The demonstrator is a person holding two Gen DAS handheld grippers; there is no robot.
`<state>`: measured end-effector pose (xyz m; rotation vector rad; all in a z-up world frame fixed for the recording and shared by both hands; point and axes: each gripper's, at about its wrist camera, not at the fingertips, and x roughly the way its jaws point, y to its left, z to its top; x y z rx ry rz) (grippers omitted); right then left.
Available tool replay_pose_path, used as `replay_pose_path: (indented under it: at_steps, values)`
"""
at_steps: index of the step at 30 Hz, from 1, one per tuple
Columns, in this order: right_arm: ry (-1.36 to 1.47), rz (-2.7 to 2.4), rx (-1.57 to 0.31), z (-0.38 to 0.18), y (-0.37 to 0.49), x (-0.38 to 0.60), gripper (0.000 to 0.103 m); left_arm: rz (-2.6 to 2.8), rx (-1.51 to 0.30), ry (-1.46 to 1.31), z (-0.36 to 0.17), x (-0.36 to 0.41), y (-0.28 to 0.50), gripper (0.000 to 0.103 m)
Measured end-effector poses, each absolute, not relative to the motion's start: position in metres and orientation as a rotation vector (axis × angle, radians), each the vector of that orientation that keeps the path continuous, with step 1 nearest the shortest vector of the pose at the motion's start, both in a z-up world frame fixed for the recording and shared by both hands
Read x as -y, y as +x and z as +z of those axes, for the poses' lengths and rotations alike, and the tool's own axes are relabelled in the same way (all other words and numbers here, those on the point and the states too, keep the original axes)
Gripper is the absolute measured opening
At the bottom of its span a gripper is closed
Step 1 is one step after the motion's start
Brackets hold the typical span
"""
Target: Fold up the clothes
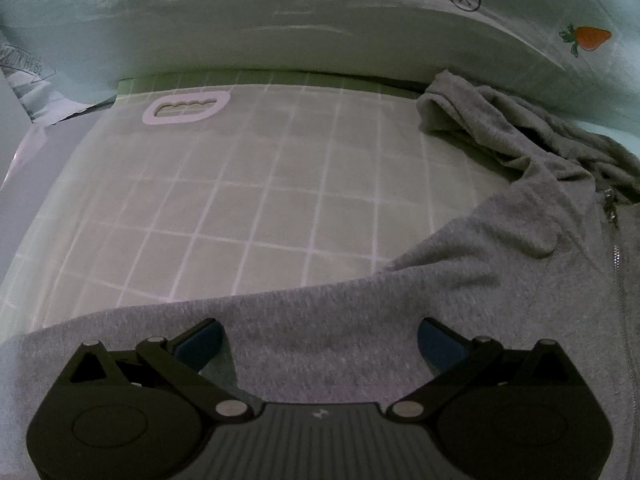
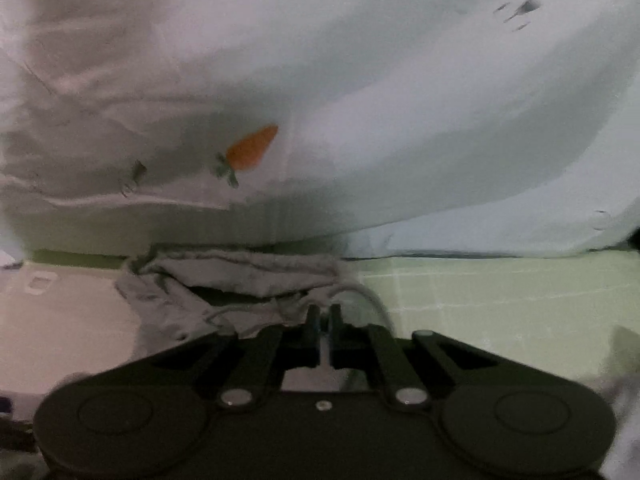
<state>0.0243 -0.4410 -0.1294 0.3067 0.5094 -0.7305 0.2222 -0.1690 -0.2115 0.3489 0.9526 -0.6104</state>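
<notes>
Left wrist view: my left gripper (image 1: 320,340) hangs over a grey zip-up hoodie (image 1: 400,320), its fingers (image 1: 200,344) spread wide apart with only flat fabric below them, nothing pinched.
Hoodie, left view: it lies across the near part of a green gridded mat (image 1: 240,200), with the zipper (image 1: 618,280) at the right and one sleeve (image 1: 480,120) trailing off, rumpled, toward a white sheet (image 1: 320,32) printed with a carrot (image 1: 592,38).
Right wrist view: my right gripper (image 2: 323,316) has its fingers drawn together; a thin bit of pale material sits between them, but the blur keeps me from saying whether it is the hoodie's drawstring or cloth.
Hoodie, right view: the bunched hood (image 2: 240,276) lies just ahead, against the sheet's edge.
Progress: I judge this early. The body is roughly spread, but hood and sleeve are still crumpled and no fold shows.
</notes>
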Motion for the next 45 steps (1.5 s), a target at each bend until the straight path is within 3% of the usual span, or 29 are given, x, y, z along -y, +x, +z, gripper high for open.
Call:
replay_pose_path:
  at_steps: [6, 12, 14, 18, 23, 26, 27, 28, 38, 45]
  values:
    - [0.383, -0.764, -0.508, -0.110, -0.050, 0.389, 0.000, -0.608, -0.945, 0.344, -0.211, 0.169, 0.220, 0.103]
    - [0.398, -0.758, -0.617, -0.128, -0.074, 0.363, 0.001, -0.603, -0.945, 0.341, -0.211, 0.169, 0.221, 0.103]
    - [0.392, -0.768, -0.624, -0.133, -0.068, 0.372, 0.003, -0.600, -0.949, 0.342, -0.211, 0.169, 0.221, 0.103]
    - [0.295, -0.783, -0.618, -0.138, -0.040, 0.403, 0.028, -0.596, -0.967, 0.347, -0.210, 0.171, 0.223, 0.103]
    - [0.263, -0.783, -0.647, -0.155, 0.003, 0.459, 0.029, -0.599, -0.976, 0.352, -0.210, 0.171, 0.224, 0.103]
    - [0.276, -0.751, -0.679, -0.170, 0.023, 0.480, 0.023, -0.600, -0.973, 0.352, -0.210, 0.171, 0.224, 0.103]
    - [0.293, -0.741, -0.692, -0.175, 0.027, 0.484, 0.006, -0.601, -0.972, 0.351, -0.210, 0.171, 0.224, 0.103]
    - [0.305, -0.738, -0.692, -0.176, 0.027, 0.486, 0.003, -0.601, -0.971, 0.351, -0.211, 0.170, 0.224, 0.103]
    - [0.320, -0.736, -0.562, -0.112, -0.054, 0.385, 0.003, -0.611, -0.975, 0.348, -0.210, 0.170, 0.225, 0.103]
    - [0.353, -0.644, -0.680, -0.120, -0.106, 0.295, 0.003, -0.648, -0.954, 0.262, -0.176, 0.138, 0.204, 0.102]
